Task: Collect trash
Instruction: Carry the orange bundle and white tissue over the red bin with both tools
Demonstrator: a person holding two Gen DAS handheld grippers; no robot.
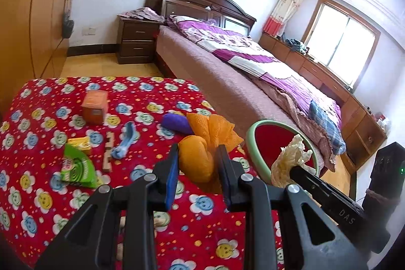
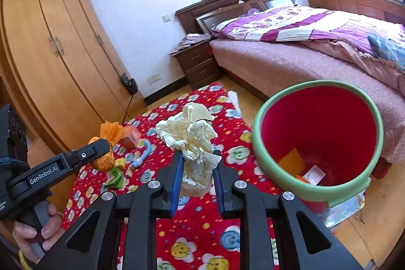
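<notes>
Left tongs (image 1: pixel 196 163) clamped on orange crumpled wrapper (image 1: pixel 196 158) above red flowered blanket (image 1: pixel 50 143); right tongs (image 2: pixel 197 168) pinching cream crumpled paper (image 2: pixel 189 133) beside green-rimmed red bin (image 2: pixel 316 143).

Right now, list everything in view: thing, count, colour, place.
Crumpled wrapper: one, cream, in right gripper.
Orange wad: one, orange, in left gripper.
Bin: one, red with green rim, right of the blanket; scraps inside.
Blanket: one, red floral, under the items.
Box: one, orange, far side of blanket.
Green packet: one, left on blanket.
Purple wad: one, mid blanket.
Blue item: one, mid blanket.
Bed: one, purple bedding, behind.
Left gripper: shut on orange wad.
Right gripper: shut on wrapper.
</notes>
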